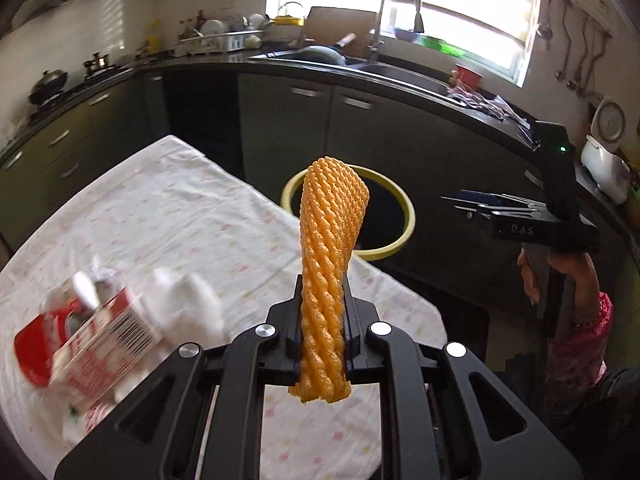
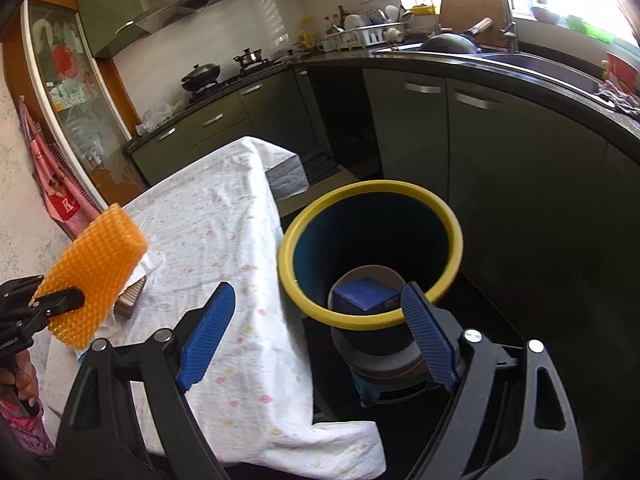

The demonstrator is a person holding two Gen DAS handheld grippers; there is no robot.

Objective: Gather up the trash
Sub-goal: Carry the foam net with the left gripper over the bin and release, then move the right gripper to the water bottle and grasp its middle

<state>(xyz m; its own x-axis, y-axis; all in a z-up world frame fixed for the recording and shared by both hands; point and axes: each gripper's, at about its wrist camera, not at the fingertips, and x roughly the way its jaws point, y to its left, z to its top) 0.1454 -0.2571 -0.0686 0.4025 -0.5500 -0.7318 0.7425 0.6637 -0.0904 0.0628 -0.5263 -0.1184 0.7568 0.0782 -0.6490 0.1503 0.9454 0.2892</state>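
Left wrist view: left claw (image 1: 322, 320) clamped on an orange foam net sleeve (image 1: 330, 248), ribbed and squashed flat, poking toward 12 o'clock before the yellow-rimmed bin (image 1: 394, 196). Right claw (image 2: 316, 336) gapes wide, holding nothing.

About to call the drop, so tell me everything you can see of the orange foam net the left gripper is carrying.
The orange foam net is a soft mesh sleeve with a raised diamond weave, flattened and slightly twisted. The left gripper is shut on its lower part; a short end hangs below the fingers and the longer end stands up above them. It is off the table, touching only the fingers, with the yellow-rimmed bin beyond it. In the right wrist view it shows as a broad flat pad.
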